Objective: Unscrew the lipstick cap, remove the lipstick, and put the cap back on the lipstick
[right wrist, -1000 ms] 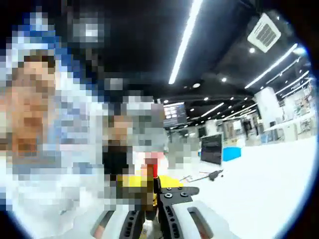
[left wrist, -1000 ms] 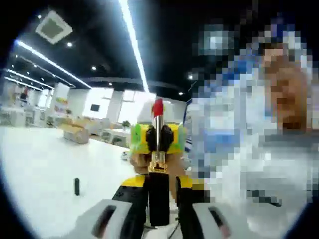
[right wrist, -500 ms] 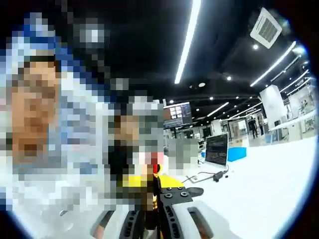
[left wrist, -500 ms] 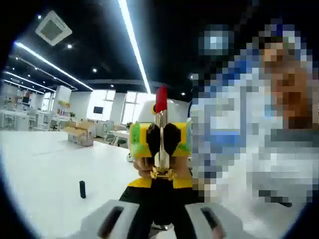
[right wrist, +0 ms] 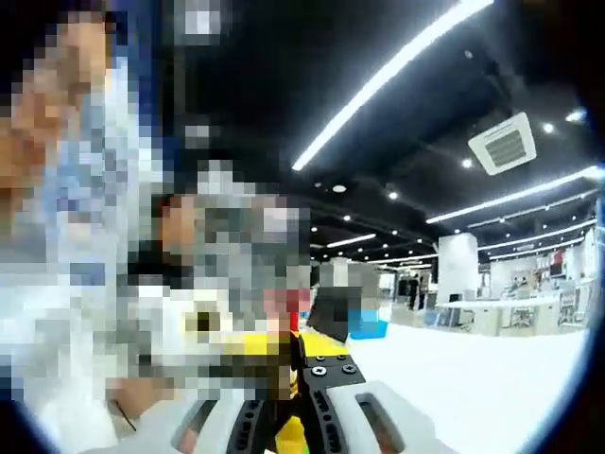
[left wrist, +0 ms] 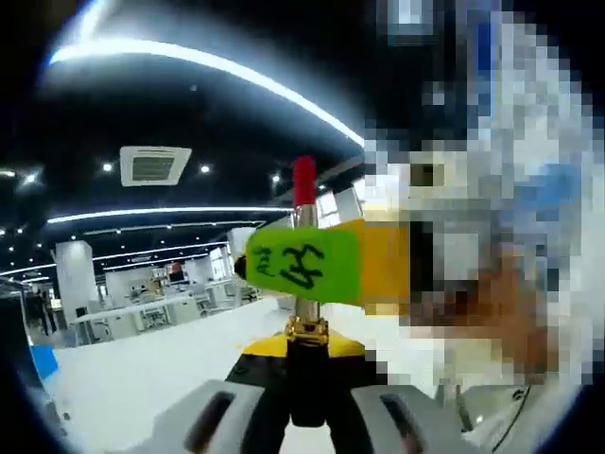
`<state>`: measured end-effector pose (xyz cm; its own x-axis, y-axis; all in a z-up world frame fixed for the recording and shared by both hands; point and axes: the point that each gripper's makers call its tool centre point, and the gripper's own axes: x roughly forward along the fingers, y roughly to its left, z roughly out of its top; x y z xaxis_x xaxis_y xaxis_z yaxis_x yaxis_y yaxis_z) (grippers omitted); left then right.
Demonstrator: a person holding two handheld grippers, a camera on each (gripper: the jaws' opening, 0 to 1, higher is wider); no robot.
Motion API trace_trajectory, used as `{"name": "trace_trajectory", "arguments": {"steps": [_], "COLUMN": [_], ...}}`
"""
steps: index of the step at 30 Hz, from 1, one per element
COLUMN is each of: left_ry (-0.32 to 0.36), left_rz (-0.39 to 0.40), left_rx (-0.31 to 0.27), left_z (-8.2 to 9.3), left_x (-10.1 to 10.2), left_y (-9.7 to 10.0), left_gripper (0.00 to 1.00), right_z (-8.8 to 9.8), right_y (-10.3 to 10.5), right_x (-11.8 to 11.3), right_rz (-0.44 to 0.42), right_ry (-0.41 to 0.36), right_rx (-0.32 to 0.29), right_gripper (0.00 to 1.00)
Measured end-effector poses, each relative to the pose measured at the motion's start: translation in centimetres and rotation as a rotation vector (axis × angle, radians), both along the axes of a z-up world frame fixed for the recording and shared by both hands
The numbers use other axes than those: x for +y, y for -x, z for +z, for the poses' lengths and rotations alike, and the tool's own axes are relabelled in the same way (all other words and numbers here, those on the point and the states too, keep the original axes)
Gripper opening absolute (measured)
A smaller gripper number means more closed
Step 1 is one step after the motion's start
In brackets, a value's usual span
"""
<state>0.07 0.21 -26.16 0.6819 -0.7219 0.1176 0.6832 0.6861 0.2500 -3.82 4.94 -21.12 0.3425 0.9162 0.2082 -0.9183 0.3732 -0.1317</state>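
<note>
— Right, where are we on the lipstick [left wrist: 303, 274]?

— I've got its black base clamped between my left gripper's [left wrist: 304, 416] jaws, standing upright, cap off, the red tip up at the top of the left gripper view. My right gripper [left wrist: 326, 265], the one with the green and yellow body, crosses in from the right and sits around the gold stem, just above the gold collar.

— So which step?

— I'd call it the removal step: the red stick is wound out and exposed. Next I need the cap, then a straight push down over the tip, lined up carefully so the red doesn't smear.

— Is the right gripper actually closed on it?

— From the right gripper view [right wrist: 288, 402] the jaws stand close together with something dark and yellow between them, but it's too blurred there; I can't tell.

— Anything in the way?

— A white table [left wrist: 151, 378] below, desks and ceiling lights behind. I can't make out the cap, so finding it comes first.
</note>
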Motion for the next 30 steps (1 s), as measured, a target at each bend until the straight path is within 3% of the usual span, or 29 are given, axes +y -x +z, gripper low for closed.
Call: {"name": "trace_trajectory", "arguments": {"steps": [2, 4, 5, 7, 9, 10, 14, 16, 22, 26, 30], "left_ry": [-0.021, -0.05, -0.051, 0.059, 0.084, 0.064, 0.072, 0.13, 0.177, 0.229, 0.237], "left_rz": [0.007, -0.056, -0.138, -0.319, -0.457, -0.549, -0.702, -0.806, -1.008, -1.091, -1.133], "left_rx": [-0.031, -0.036, -0.003, 0.101, 0.198, 0.241, 0.271, 0.334, 0.402, 0.439, 0.474], "left_z": [0.1, -0.1, -0.4, 0.1, -0.2, -0.6, -0.5, 0.1, 0.7, 1.4, 1.3], "left_x": [0.0, -0.7, -1.3, -2.0, -2.4, -2.7, -2.8, -2.7, -3.0, -2.9, -2.8], "left_y": [0.1, 0.6, 1.3, 2.7, 3.7, 4.6, 6.5, 7.8, 10.9, 12.0, 12.8], "left_gripper": [0.13, 0.15, 0.16, 0.22, 0.3, 0.33, 0.31, 0.29, 0.26, 0.19, 0.13], "right_z": [0.1, 0.2, 0.1, 0.2, -0.1, 0.0, 0.5, 0.5, 0.9, 0.2, 0.0], "right_y": [0.2, 0.3, 0.3, 0.5, 0.9, 1.0, 2.3, 3.4, 5.3, 7.6, 9.1], "right_x": [0.1, -0.1, -0.2, -0.6, -0.8, -0.9, -1.2, -1.2, -0.9, 0.2, 0.8], "right_rz": [-0.015, -0.017, -0.011, 0.031, 0.102, 0.119, 0.271, 0.361, 0.509, 0.58, 0.622], "right_ry": [0.011, 0.027, 0.036, 0.016, 0.024, 0.011, -0.038, -0.048, -0.089, -0.08, -0.087], "right_rx": [-0.023, -0.031, -0.024, 0.013, 0.069, 0.087, 0.183, 0.222, 0.278, 0.291, 0.303], "right_gripper": [0.06, 0.06, 0.06, 0.06, 0.06, 0.06, 0.06, 0.06, 0.06, 0.06, 0.06]}}
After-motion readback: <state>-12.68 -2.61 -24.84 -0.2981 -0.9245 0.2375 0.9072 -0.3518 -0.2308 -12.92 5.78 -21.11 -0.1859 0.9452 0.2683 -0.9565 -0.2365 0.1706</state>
